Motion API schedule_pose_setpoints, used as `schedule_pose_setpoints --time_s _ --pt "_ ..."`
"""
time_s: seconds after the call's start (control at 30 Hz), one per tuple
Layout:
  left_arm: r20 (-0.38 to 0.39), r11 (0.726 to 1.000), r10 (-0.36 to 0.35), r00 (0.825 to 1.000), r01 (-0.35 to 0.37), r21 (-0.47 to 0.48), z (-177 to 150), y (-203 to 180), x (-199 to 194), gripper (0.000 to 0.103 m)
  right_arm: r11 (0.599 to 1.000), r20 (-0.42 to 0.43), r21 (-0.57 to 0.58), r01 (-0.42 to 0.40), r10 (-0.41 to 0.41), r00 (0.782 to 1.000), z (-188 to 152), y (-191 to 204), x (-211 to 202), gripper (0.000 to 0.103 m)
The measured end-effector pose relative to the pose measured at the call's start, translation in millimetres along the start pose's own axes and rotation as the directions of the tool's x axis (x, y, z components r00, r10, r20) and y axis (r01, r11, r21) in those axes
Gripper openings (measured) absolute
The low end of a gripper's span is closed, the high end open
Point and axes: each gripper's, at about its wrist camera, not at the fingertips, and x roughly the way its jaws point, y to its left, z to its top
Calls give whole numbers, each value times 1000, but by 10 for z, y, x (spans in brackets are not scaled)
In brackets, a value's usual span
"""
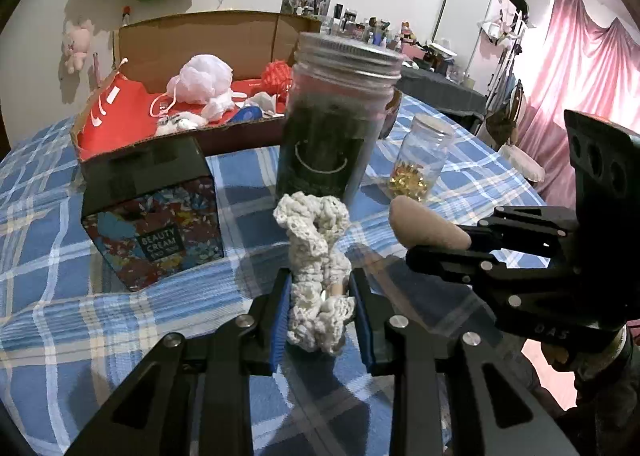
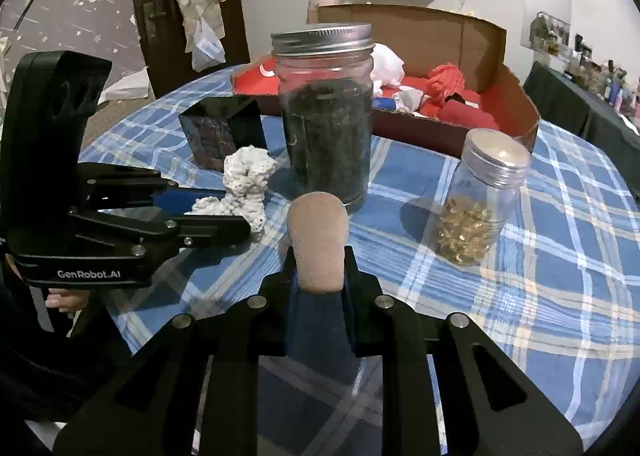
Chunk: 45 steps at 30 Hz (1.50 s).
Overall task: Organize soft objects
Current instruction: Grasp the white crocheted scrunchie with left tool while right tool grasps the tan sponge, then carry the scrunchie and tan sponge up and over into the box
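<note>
Left gripper [image 1: 320,308]: fingers pinch the cream crocheted scrunchie [image 1: 316,268] at its lower half; the rest stands up past the tips, clear of the tabletop [image 1: 60,183].
Right gripper [image 2: 318,272]: fingers pressed in on the tan makeup sponge [image 2: 318,240]; its rounded end pokes forward beyond the tips.
Long axes: scrunchie and sponge each run along their fingers, pointing away from the hands.
Destination (judged): open cardboard box [image 1: 132,135] at the far side, already holding a white mesh pouf [image 1: 200,79] and red cloth.
Key relation: box lies straight ahead of both loads, beyond the tall dark jar [image 1: 336,115]; the left gripper looks nearer its front wall.
Obstacles: the tall jar, small jar of gold capsules [image 2: 476,207], beauty cream box [image 1: 156,223].
Next move calls for: lift over or around the jars.
</note>
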Motion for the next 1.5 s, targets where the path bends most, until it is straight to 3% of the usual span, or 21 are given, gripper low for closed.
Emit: schedule_pose_setpoints --time_s 0.53,1.03,1.27,1.5 --pt "-4 993 67 998 -67 -102 -152 407 -263 31 993 -24 97 69 -67 997 -209 -328 -147 18" --pt "-35 960 183 983 -186 -209 -144 997 -419 31 972 -68 197 128 -117 991 -313 -763 -226 18" --pt "-56 956 194 979 -201 -212 2 1249 -348 31 961 -91 236 145 -127 988 -204 -1070 -198 18" --pt "-64 966 162 985 -171 -192 200 1421 -240 31 955 -88 266 133 -113 990 -44 -1341 -138 18"
